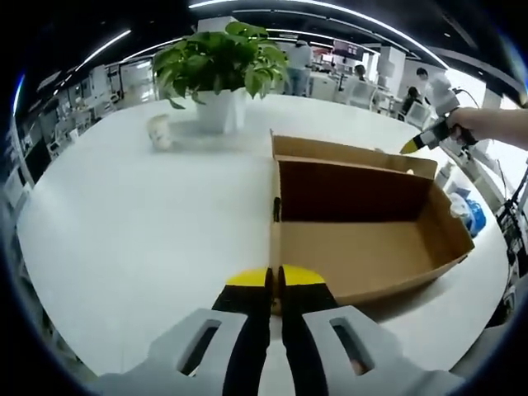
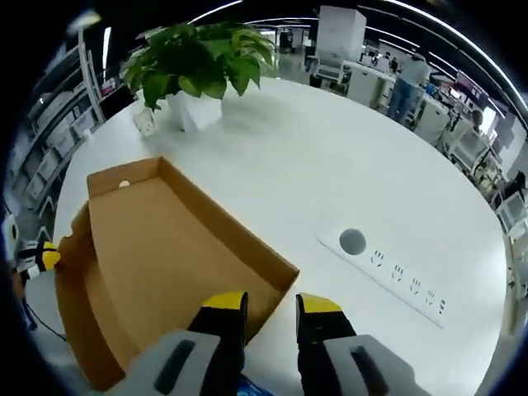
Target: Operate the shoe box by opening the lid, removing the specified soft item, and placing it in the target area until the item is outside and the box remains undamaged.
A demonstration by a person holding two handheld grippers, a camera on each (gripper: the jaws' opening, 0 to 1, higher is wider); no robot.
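Hovering over the white table (image 1: 124, 239), the left gripper (image 1: 274, 277) has its yellow-tipped jaws together, just short of the open cardboard box (image 1: 363, 239). The right gripper (image 2: 271, 304) holds its jaws apart above the box's near wall (image 2: 239, 239). Inside, bare cardboard shows. Farther off stands a potted plant (image 1: 219, 70), with a small pale object (image 1: 159, 130) beside it.

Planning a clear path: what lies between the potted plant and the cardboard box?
In the left gripper view, bare white table separates the potted plant from the cardboard box; a small pale object sits off beside the pot.
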